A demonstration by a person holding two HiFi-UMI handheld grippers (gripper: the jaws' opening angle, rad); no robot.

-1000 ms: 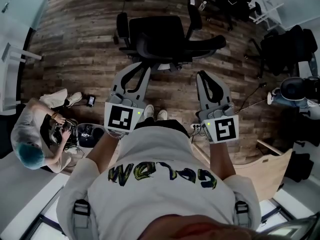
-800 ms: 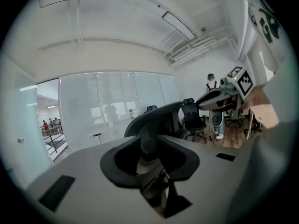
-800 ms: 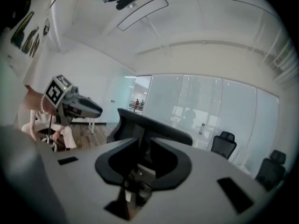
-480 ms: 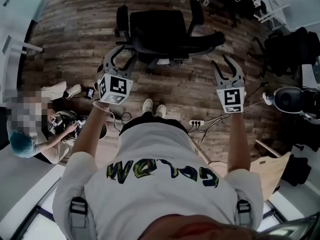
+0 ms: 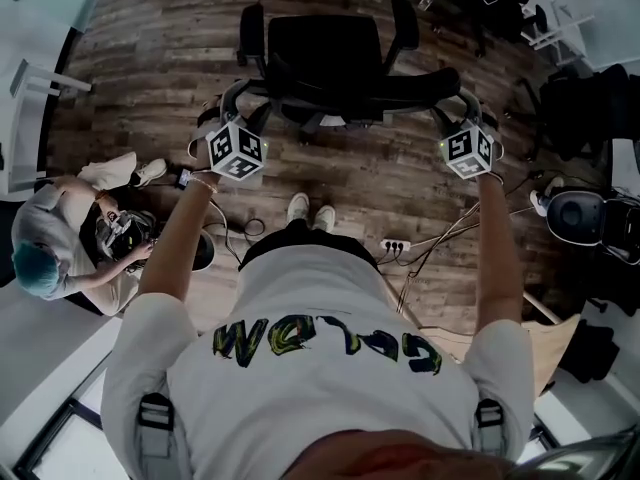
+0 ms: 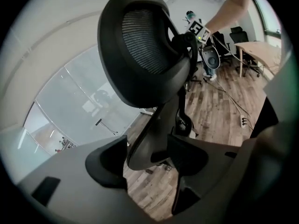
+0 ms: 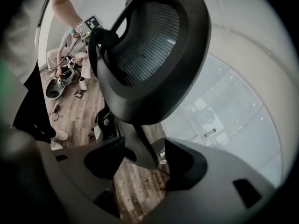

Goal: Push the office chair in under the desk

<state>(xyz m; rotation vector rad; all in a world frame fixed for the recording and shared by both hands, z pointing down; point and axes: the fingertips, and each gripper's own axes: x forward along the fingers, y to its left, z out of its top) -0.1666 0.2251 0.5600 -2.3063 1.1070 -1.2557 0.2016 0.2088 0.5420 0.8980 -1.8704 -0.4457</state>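
Office chair [image 5: 325, 53] in the head view stands on the wood floor [image 5: 150, 58] in front of the person, well apart from the wooden table [image 5: 540, 343]. The left claw [image 5: 235, 103] and right claw [image 5: 465, 103] sit at the two ends of its backrest.

In the left gripper view, the left claw [image 6: 154, 160] is opening, with the backrest [image 6: 140, 45] rim between its jaws and unclamped.

In the right gripper view, the right claw [image 7: 145, 160] is opening likewise round the backrest [image 7: 154, 45] edge.

The chair is probably heavy but free-rolling and apt to swivel. The stiff rim is better to hold than the yielding mesh, with an even push on both sides. No container is involved.
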